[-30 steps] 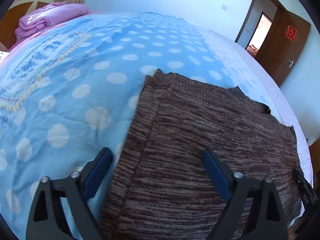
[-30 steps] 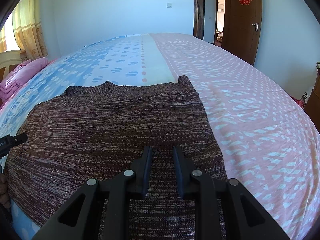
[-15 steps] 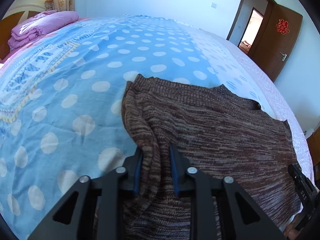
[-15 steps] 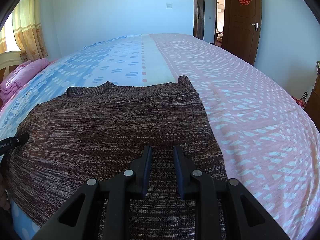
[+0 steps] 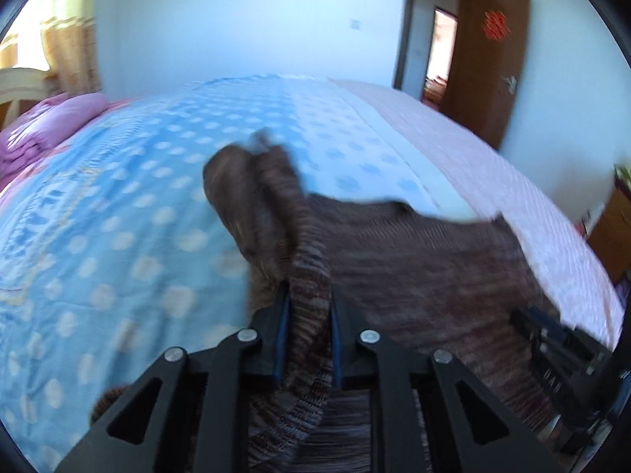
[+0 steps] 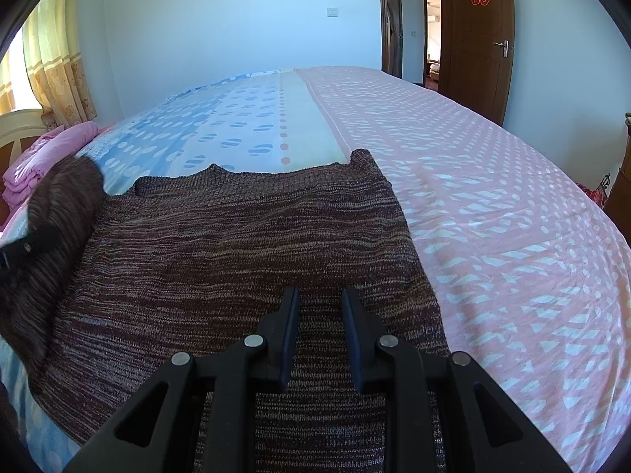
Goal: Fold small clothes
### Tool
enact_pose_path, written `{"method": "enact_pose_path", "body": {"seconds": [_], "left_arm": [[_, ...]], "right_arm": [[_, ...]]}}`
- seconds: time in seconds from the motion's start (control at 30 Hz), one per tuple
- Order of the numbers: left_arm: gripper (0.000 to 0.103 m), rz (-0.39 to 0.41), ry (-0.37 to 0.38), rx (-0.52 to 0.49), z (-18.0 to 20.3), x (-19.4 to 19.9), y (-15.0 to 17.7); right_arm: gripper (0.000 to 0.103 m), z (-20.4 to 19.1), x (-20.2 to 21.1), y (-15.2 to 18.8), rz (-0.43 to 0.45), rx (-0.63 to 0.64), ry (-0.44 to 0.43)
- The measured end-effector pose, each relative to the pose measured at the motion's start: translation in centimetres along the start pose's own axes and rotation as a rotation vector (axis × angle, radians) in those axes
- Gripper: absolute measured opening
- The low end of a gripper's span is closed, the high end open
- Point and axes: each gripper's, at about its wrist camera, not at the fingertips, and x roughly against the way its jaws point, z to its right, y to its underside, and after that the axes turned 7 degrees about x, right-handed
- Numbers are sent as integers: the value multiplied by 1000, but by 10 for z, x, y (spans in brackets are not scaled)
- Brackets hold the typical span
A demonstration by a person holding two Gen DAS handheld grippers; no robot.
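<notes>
A brown knitted sweater (image 6: 236, 244) lies spread on the bed. Its left edge is lifted in a bunched fold (image 5: 272, 213) that rises from my left gripper (image 5: 308, 291). The jaws of that gripper are closing with the knit pinched between the blue pads. In the right wrist view the lifted fold (image 6: 59, 205) hangs at the far left. My right gripper (image 6: 321, 293) stays at the sweater's near edge, jaws narrow, with knit fabric between them. Its black body (image 5: 552, 339) shows at the right of the left wrist view.
The bedsheet is blue with pale dots (image 5: 118, 216) on the left and pink (image 6: 493, 197) on the right. A folded pink quilt (image 6: 43, 157) lies at the far left by the headboard. A brown door (image 6: 477, 39) stands beyond the bed.
My left gripper went from wide open to closed on the sweater's left edge, then lifted it and carried it to the right. The right gripper has not moved.
</notes>
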Motion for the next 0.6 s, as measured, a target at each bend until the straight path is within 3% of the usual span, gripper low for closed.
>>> {"method": "enact_pose_path", "body": {"seconds": [0.1,0.4,0.43,0.5,0.53,0.57,0.6], "left_arm": [[18,-6,6,-23,6,-15,13],[18,6,44,-5,5,-14,13],[18,8,44,-6,5,-14,13],[18,8,49,0,4,-15,14],[18,9,52,2,4,-15,14],[18,10,56,4,4,-14,14],[18,11,58,7,3,-15,14]], "right_arm": [[24,0,0,0,0,0,0],[30,-4,3,-4,1,26,13],[33,-5,6,-8,16,23,-15],[52,-8,12,-24,36,-20,-174],[69,-10,12,-32,37,-48,-252],[77,-12,9,-44,35,-89,-359],[78,-16,1,-55,16,-122,-448]]}}
